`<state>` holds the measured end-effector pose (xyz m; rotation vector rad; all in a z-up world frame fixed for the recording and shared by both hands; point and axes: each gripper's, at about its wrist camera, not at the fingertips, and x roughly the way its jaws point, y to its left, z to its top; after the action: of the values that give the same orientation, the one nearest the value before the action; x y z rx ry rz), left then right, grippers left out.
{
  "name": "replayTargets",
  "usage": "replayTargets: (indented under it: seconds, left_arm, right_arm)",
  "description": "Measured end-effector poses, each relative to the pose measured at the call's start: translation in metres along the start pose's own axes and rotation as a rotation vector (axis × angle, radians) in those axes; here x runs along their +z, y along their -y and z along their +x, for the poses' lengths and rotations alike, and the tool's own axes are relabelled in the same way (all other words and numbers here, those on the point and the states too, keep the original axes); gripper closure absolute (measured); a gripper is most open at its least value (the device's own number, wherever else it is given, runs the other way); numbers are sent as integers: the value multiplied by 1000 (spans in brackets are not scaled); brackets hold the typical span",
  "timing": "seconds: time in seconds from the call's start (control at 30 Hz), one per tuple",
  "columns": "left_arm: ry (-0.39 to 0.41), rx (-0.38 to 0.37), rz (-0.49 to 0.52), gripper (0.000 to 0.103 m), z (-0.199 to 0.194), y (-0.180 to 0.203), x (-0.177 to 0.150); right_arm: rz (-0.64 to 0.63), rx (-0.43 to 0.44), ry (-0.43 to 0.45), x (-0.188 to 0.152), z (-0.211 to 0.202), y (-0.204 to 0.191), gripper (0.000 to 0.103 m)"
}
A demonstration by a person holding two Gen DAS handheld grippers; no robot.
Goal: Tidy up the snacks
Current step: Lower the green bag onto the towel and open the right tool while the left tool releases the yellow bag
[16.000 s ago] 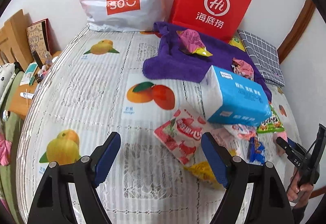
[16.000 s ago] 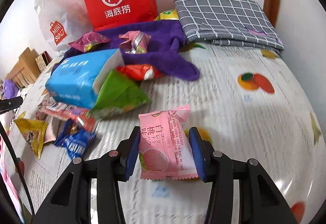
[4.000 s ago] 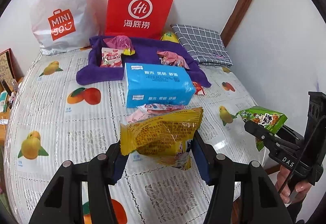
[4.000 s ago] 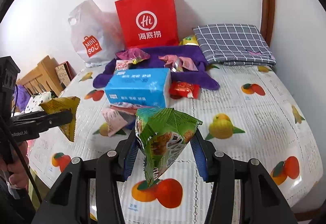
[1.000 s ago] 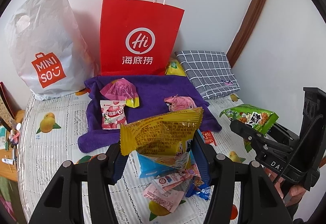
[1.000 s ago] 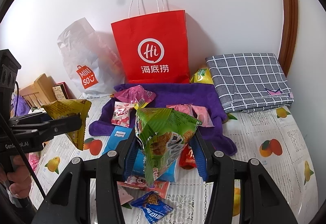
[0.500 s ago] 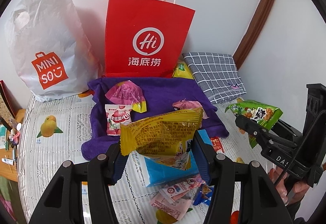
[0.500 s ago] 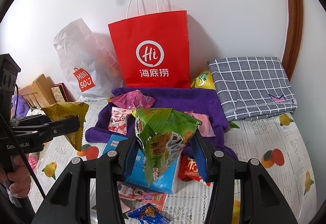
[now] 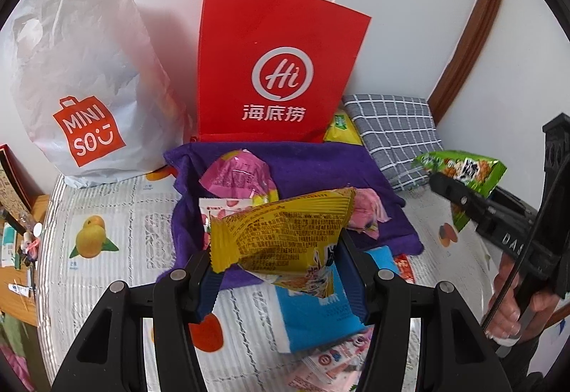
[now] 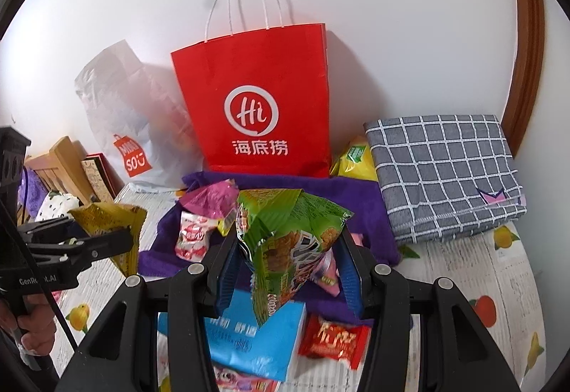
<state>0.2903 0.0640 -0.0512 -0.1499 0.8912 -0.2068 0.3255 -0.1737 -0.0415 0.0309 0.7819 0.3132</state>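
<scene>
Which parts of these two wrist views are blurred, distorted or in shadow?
Left wrist view: strong fisheye bend, dark corners; red paper bag sharp, casting a soft shadow on the wall to its left. Right wrist view: same bend; the red snack packet at the bottom is smeared, the grey checked cloth crisp; no harsh glare.

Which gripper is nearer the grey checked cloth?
Right. The right gripper, shut on the green packet, hangs just left of the checked cloth. The left gripper, holding the yellow packet, is farther left, over the purple towel.
</scene>
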Motion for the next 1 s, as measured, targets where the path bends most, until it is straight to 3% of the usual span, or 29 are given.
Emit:
replayTargets:
  seconds: [0.6,0.73,1.0]
  left_arm:
    - [-44,22,-26,47,44,-23,20]
    - [-58,23,-34,47,55,-29,21]
    - [-92,19,-41,47,80,-36,22]
  right_arm:
    - [-20,17,21,41,48,17,54]
    - [6,37,-8,42,68,27,54]
    - [-11,-8,-90,31,110,46,54]
